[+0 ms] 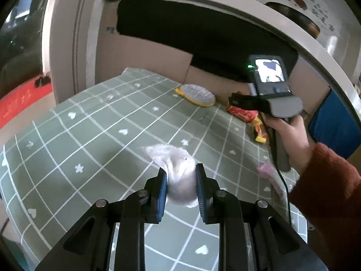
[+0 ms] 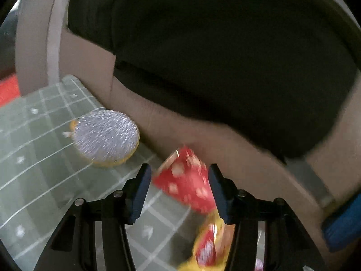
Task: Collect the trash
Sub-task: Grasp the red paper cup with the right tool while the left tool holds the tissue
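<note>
Right gripper [image 2: 178, 187] stands spread around the red snack wrapper [image 2: 185, 180] on the worktop [image 2: 33, 158], its long axis running toward the camera; left gripper [image 1: 181, 189] clamps crumpled white plastic [image 1: 178, 171].

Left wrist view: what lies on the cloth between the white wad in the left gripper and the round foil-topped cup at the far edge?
Nothing: in the left wrist view only bare checked tablecloth lies between the white wad and the foil-topped cup.
</note>
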`<state>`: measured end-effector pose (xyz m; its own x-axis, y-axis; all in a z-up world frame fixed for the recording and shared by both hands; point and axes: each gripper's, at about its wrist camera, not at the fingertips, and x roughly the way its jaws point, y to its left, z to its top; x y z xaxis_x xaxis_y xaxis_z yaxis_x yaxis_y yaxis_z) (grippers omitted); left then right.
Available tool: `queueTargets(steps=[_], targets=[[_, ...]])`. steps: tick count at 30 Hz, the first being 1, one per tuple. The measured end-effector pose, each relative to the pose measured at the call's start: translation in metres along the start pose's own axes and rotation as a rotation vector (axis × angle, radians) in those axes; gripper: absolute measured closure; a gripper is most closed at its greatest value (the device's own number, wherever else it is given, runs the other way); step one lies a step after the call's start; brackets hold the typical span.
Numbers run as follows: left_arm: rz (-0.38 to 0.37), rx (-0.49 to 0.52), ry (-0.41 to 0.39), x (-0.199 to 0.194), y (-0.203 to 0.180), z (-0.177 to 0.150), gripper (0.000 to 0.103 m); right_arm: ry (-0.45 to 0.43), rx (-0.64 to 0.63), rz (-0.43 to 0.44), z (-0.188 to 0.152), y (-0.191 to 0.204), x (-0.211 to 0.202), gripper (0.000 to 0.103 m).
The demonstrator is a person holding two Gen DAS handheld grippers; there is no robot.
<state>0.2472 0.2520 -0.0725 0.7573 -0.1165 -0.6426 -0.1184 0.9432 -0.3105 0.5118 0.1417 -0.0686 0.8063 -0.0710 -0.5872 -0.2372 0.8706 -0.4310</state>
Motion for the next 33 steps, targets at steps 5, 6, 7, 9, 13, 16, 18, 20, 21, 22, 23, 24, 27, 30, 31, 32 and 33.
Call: queueTargets(steps=[5,6,7,9,13,16,18,20,21,22,23,24,27,30,31,32,33], targets=[[0.0,-0.041,0.014,0.006,0.015,-0.003,0.079,0.048,-0.108,-0.092,0.001,0.014,0.021,0.064],[-0.01,-0.051,0.017,0.007,0.015,-0.004,0.079,0.057,-0.084,-0.079,-0.004,0.005,0.017,0.064],[-0.017,-0.056,0.018,0.008,0.015,-0.004,0.079,0.064,-0.051,-0.059,-0.011,-0.006,0.011,0.064],[-0.042,-0.058,0.022,0.012,0.011,-0.005,0.079,0.075,0.01,-0.025,-0.03,-0.034,-0.005,0.064],[-0.092,-0.05,0.035,0.02,-0.006,-0.007,0.079,0.122,0.116,0.033,-0.077,-0.088,-0.032,0.064],[-0.12,-0.037,0.05,0.025,-0.021,-0.008,0.079,0.105,0.172,0.15,-0.096,-0.115,-0.039,0.064],[-0.129,-0.028,0.058,0.025,-0.028,-0.009,0.079,0.096,0.157,0.165,-0.099,-0.119,-0.037,0.064],[-0.13,-0.021,0.067,0.027,-0.032,-0.01,0.079,0.089,0.148,0.181,-0.097,-0.118,-0.03,0.064],[-0.122,-0.018,0.068,0.028,-0.032,-0.01,0.079,0.091,0.145,0.201,-0.093,-0.116,-0.026,0.064],[-0.114,-0.016,0.067,0.027,-0.032,-0.01,0.079,0.094,0.145,0.221,-0.09,-0.112,-0.02,0.064],[-0.106,-0.016,0.066,0.027,-0.033,-0.01,0.079,0.093,0.14,0.235,-0.087,-0.108,-0.015,0.064],[-0.097,-0.017,0.066,0.028,-0.032,-0.009,0.079,0.089,0.126,0.241,-0.082,-0.103,-0.009,0.064],[-0.083,-0.016,0.07,0.033,-0.032,-0.008,0.079,0.093,0.094,0.228,-0.073,-0.091,0.002,0.067],[-0.061,-0.001,0.048,0.034,-0.033,-0.006,0.079,0.116,0.089,0.244,-0.064,-0.083,0.016,0.096],[-0.06,0.0,0.041,0.033,-0.034,-0.006,0.079,0.106,0.079,0.242,-0.062,-0.082,0.013,0.098],[-0.06,0.001,0.032,0.032,-0.034,-0.005,0.079,0.079,0.072,0.25,-0.061,-0.082,0.004,0.098],[-0.062,0.004,0.023,0.03,-0.036,-0.004,0.079,0.058,0.073,0.262,-0.061,-0.084,-0.007,0.099]])
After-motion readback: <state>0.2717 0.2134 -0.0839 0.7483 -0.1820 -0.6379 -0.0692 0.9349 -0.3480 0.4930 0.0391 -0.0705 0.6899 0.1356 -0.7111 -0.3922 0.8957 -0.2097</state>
